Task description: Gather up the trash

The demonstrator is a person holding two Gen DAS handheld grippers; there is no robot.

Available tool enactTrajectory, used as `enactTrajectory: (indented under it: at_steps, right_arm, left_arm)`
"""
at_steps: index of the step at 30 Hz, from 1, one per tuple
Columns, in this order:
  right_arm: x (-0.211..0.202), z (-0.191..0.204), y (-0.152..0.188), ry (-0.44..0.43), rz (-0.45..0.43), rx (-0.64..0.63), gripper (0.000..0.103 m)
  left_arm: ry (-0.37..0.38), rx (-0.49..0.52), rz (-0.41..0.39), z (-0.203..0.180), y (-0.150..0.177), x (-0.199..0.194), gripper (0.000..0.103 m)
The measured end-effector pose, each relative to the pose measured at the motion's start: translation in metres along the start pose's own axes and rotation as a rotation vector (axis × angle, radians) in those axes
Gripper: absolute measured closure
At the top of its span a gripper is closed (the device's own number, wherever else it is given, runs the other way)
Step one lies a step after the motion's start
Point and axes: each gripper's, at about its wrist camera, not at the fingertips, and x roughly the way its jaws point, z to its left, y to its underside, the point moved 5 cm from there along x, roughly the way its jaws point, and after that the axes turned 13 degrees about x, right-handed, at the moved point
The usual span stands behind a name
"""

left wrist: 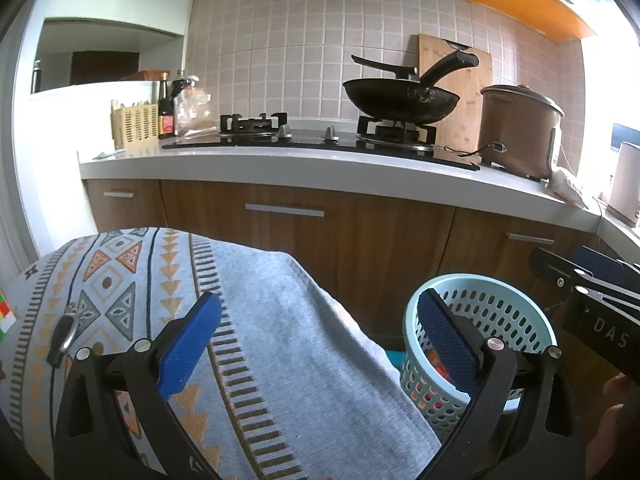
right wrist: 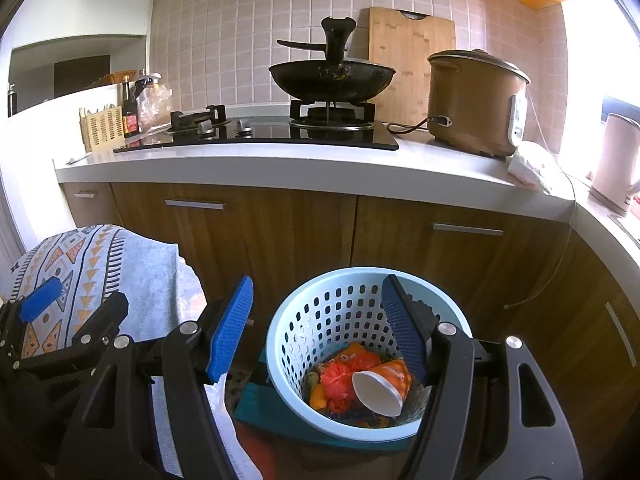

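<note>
A light blue perforated basket (right wrist: 304, 332) stands on a teal stand below the counter; it also shows in the left wrist view (left wrist: 500, 312). Inside lie a white paper cup with an orange sleeve (right wrist: 380, 390), red crumpled trash (right wrist: 340, 376) and orange scraps. My right gripper (right wrist: 316, 328) is open and empty, hovering over the basket's near rim. My left gripper (left wrist: 320, 340) is open and empty above the patterned cloth (left wrist: 260, 320), left of the basket. The left gripper's blue pad also shows in the right wrist view (right wrist: 40, 300).
A cloth-covered table (right wrist: 80, 264) is on the left with a black clip (left wrist: 64, 340) and a colourful cube (left wrist: 6, 316). Behind are wooden cabinets (right wrist: 300, 232), a counter (right wrist: 320, 168) with a stove, wok (right wrist: 332, 80), rice cooker (right wrist: 472, 100) and bottles (left wrist: 168, 108).
</note>
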Motion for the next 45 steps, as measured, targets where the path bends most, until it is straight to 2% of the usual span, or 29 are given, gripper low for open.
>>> enactTrajectory:
  at_steps: [31, 45]
  right_arm:
    - [-0.004, 0.004, 0.003, 0.011, -0.009, -0.017, 0.04]
    - [-0.026, -0.002, -0.002, 0.0, -0.037, -0.002, 0.04]
  left_arm:
    - [-0.007, -0.007, 0.009, 0.002, 0.001, 0.002, 0.007]
    - [-0.055, 0.017, 0.025, 0.001, -0.01, -0.032, 0.007]
